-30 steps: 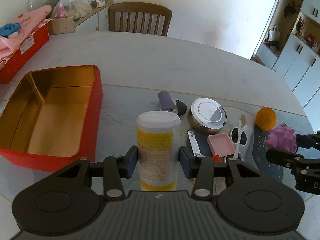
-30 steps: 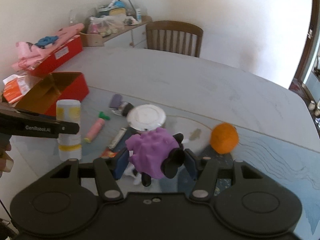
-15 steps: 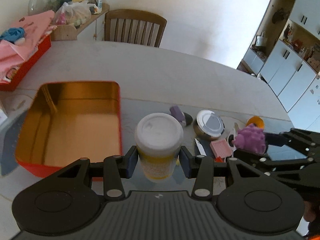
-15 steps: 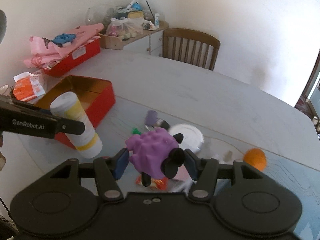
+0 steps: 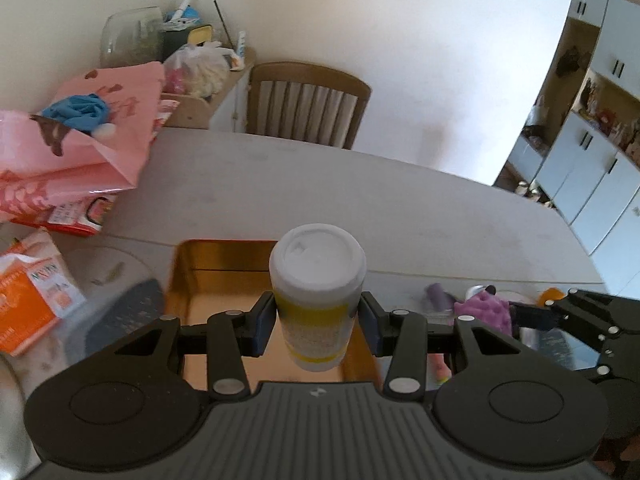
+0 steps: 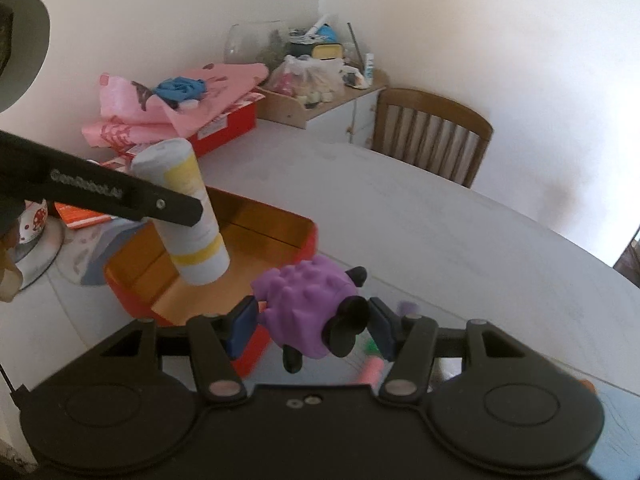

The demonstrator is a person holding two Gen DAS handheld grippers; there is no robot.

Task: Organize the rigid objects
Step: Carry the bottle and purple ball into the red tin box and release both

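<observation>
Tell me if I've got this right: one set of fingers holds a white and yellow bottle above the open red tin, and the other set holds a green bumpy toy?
Nearly. The bumpy toy is purple with black feet, not green; the right wrist view shows it clamped in the right gripper. The rest stands: the left gripper holds the white and yellow bottle above the open red tin.

One white-and-yellow bottle [image 5: 318,300], one purple spiky toy [image 6: 306,312], one red tin [image 6: 304,236]. Two grippers: left [image 5: 318,322], right [image 6: 310,326]. One wooden chair [image 5: 306,104].
</observation>
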